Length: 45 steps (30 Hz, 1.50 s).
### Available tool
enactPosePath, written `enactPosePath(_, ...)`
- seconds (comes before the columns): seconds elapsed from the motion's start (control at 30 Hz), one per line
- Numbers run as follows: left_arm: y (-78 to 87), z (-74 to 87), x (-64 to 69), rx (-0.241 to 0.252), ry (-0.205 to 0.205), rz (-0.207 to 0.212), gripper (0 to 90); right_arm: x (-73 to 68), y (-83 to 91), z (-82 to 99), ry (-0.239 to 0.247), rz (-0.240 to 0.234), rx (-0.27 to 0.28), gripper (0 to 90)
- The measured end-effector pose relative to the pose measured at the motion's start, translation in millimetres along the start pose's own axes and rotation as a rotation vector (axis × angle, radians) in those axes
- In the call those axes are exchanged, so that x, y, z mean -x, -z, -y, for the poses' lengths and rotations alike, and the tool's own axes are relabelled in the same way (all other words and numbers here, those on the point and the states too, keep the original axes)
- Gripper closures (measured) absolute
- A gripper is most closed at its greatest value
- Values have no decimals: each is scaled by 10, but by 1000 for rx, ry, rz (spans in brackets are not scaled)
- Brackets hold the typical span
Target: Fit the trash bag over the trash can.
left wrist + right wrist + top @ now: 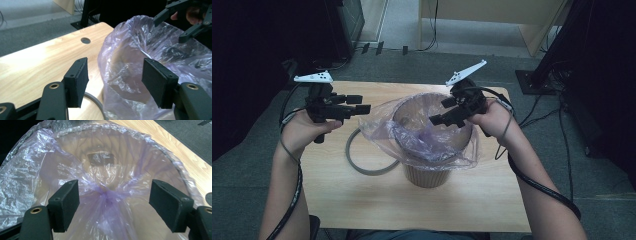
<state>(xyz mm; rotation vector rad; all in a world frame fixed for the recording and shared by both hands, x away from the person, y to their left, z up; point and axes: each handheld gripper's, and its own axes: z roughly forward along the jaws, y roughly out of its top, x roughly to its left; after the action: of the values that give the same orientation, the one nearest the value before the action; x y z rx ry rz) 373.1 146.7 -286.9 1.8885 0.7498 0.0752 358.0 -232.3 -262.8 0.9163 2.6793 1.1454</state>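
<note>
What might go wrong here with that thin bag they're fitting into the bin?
The plastic bag is bunched and draped unevenly over the bin, so it may slip inside. The open right tool hovers over a twisted part of the film and could tear it. The bin looks light; pulling might tip it. The grey ring lies unused beside it.

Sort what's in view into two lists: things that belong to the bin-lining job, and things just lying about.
Job in hand:
plastic bag
bin
left gripper
right gripper

Possibly for later, untouched now:
grey ring

Lying about:
cables on the floor
</note>
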Motion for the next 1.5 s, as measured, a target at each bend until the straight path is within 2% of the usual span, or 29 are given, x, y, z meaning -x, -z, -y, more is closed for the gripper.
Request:
enactPosePath(0.1,0,32,-28,24,-26,46,376,21,66,34,5,5,10,241)
enactPosePath(0.2,12,42,-61,34,-12,55,380,49,138,68,7,-2,28,242)
enactPosePath(0.43,6,77,-131,10,-12,-22,381,87,231,123,10,3,33,241)
enactPosePath(0.53,3,98,-184,4,4,-43,382,106,263,160,6,8,33,242)
enactPosePath(0.67,-4,126,-230,-2,10,-51,384,136,329,209,4,17,46,242)
enactPosePath(0.93,-14,174,-299,-6,-5,-73,385,183,423,283,-8,31,54,241)
enactPosePath(1.07,-25,192,-328,-3,3,-66,384,222,458,354,-18,41,57,241)
enactPosePath(1.23,-69,236,-389,-25,12,-75,383,274,476,435,-35,46,58,242)
enactPosePath(1.4,-82,286,-471,-24,29,-87,383,310,526,502,-44,58,68,242)
enactPosePath(1.5,-73,299,-502,-18,37,-80,383,337,569,559,-60,64,81,242)
